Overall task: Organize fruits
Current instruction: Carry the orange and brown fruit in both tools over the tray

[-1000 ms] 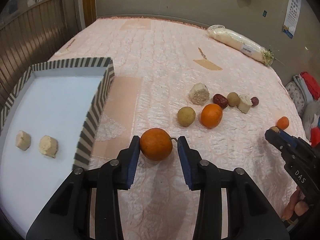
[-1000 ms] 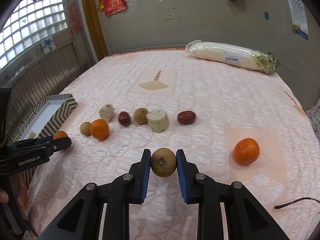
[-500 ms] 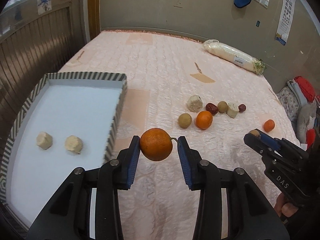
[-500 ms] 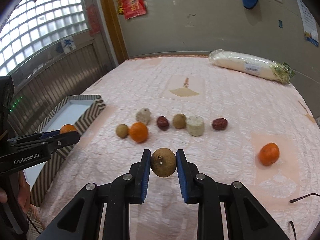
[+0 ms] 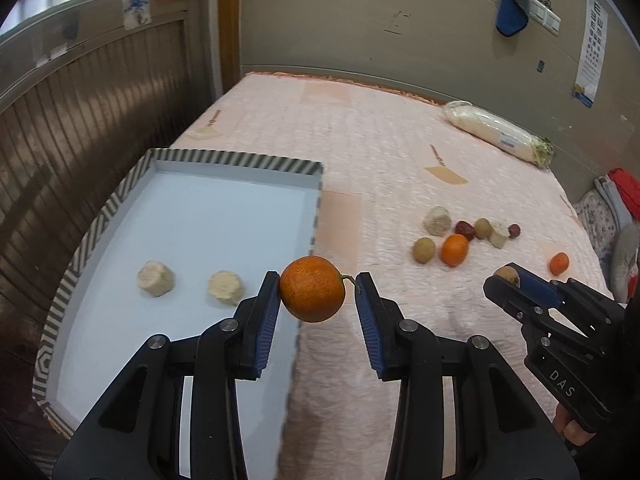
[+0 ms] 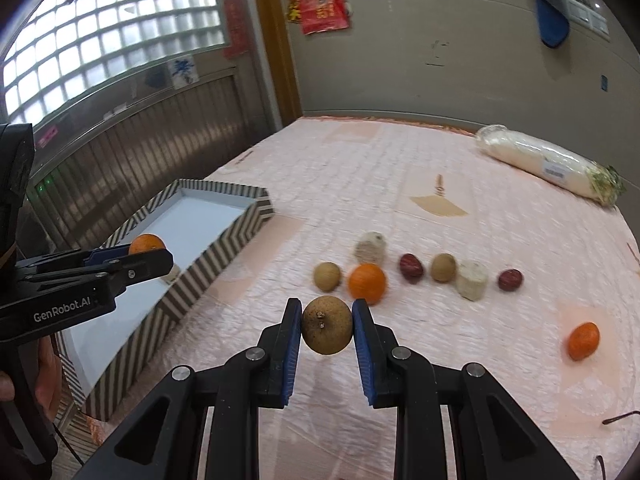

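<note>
My left gripper (image 5: 316, 290) is shut on an orange (image 5: 312, 289) with a short stem, held in the air over the right wall of a striped tray (image 5: 224, 159). Two pale chunks (image 5: 155, 278) (image 5: 225, 287) lie on the tray's white floor. My right gripper (image 6: 327, 330) is shut on a brown round fruit (image 6: 327, 330), above the pink quilt and to the right of the tray (image 6: 224, 252). Further out lies a row of fruit: an orange (image 6: 367, 283), a brown fruit (image 6: 327, 276), two red dates (image 6: 411, 267) (image 6: 510, 279), pale chunks (image 6: 472, 280).
A lone orange (image 6: 584, 341) rests on the quilt at the right. A wrapped white radish (image 6: 552, 170) lies at the far right edge of the bed. A wood-panelled wall (image 5: 80, 128) runs along the left, close behind the tray. A dark cable (image 6: 620, 417) lies at the lower right.
Both grippers have risen and moved left toward the tray, each still holding its fruit. The tray now shows fuller in both views and the fruit row looks farther off.
</note>
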Available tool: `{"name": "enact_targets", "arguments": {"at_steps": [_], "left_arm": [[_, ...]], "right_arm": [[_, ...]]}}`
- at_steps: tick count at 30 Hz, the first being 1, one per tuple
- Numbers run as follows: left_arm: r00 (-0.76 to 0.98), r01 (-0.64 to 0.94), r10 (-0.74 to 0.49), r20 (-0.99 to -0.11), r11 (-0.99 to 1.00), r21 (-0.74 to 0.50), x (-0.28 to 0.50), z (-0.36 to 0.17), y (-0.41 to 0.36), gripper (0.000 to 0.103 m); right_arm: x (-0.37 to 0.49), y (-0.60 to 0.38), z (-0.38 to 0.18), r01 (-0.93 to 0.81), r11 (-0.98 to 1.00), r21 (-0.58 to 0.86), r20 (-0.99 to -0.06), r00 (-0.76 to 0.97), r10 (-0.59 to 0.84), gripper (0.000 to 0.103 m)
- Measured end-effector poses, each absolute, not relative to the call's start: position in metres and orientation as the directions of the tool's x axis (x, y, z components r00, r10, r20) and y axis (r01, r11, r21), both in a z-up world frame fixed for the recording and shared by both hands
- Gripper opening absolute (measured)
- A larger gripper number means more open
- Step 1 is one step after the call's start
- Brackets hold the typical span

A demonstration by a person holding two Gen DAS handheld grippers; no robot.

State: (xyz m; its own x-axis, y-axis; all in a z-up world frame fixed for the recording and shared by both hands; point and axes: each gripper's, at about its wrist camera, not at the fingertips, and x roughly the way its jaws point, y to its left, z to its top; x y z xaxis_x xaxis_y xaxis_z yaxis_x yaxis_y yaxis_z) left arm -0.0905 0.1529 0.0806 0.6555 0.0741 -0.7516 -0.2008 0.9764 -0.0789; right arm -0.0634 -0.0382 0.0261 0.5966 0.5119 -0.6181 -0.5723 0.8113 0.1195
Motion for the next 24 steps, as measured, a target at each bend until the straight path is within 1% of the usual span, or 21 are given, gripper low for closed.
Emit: {"name": "enact_targets", "arguments": {"at_steps": [24], "left_arm": [[0.637, -0.297, 0.151, -0.756, 0.953, -0.06, -0.111, 0.071, 0.201, 0.038]], "right_arm": [[-0.083, 0.038, 0.034, -0.687, 0.723, 0.078, -0.62, 0.534, 0.575, 0.025]]}}
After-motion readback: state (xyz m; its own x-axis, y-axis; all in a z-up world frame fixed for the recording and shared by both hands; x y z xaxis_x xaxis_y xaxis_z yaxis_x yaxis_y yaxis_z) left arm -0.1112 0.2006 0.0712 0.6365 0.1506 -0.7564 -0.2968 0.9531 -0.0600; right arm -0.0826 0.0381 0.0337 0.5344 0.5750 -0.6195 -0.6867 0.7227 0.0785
